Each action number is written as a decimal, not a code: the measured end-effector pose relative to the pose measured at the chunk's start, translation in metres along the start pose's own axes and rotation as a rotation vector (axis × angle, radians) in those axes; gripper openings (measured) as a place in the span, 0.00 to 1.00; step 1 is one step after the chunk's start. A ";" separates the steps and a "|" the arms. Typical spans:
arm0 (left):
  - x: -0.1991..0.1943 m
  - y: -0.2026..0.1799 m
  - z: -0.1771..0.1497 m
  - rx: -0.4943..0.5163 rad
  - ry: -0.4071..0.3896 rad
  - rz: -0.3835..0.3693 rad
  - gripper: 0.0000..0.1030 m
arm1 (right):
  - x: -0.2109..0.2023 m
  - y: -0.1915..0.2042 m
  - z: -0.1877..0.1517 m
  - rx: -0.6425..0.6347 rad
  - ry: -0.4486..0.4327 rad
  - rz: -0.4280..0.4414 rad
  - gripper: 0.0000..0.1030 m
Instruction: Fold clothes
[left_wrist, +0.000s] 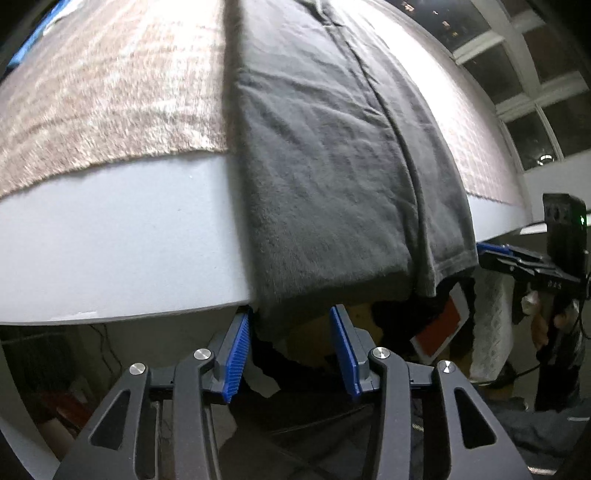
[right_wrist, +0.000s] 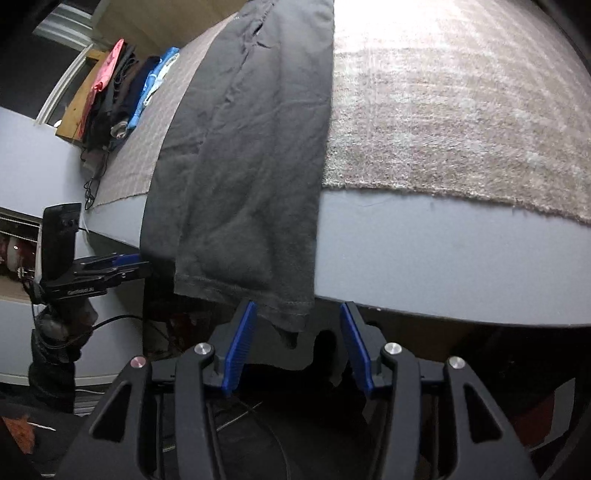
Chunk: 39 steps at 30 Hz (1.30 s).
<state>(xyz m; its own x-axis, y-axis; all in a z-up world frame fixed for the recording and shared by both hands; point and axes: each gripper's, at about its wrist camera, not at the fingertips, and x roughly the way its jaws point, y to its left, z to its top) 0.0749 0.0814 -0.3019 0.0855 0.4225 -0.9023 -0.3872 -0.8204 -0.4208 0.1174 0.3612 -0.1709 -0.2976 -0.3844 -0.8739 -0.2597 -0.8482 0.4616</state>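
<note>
The dark grey T-shirt (left_wrist: 325, 177) lies folded lengthwise into a long narrow strip down the middle of both views, on the beige fleece blanket (left_wrist: 110, 103) that covers the white table (left_wrist: 129, 240); its hemmed end hangs over the near table edge, at the lower centre of each frame. The fabric is soft, faintly creased, with a lapped fold running along its length.

The left gripper (left_wrist: 291, 347) has its blue pads apart, the hem's left corner hanging between them unpinched; the right gripper (right_wrist: 299, 343) is likewise released, the drooping right corner (right_wrist: 288, 321) just inside its left pad and touching nothing firmly. No earlier view is given, so only this slack state can be told.

The likely risk: the overhanging end may slide further off the edge and drag the lengthwise fold open, since nothing holds it; a grab at one layer only would split the lapped halves.

A pile of other clothes (right_wrist: 125, 85) sits at the upper left of the right wrist view.
</note>
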 end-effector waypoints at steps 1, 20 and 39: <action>0.000 0.001 0.000 -0.007 0.005 -0.013 0.40 | 0.001 -0.001 0.001 0.015 0.005 0.012 0.47; -0.011 -0.009 -0.011 -0.015 -0.040 -0.072 0.08 | 0.013 -0.007 0.013 0.069 0.083 0.252 0.07; -0.107 0.008 0.200 0.172 -0.257 -0.140 0.09 | -0.061 0.003 0.219 0.064 -0.272 0.370 0.06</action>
<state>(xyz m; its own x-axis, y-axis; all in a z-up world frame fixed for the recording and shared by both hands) -0.1204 0.1070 -0.1902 -0.0768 0.6280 -0.7744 -0.5393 -0.6794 -0.4975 -0.0660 0.4616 -0.0826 -0.6094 -0.5402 -0.5804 -0.1440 -0.6444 0.7510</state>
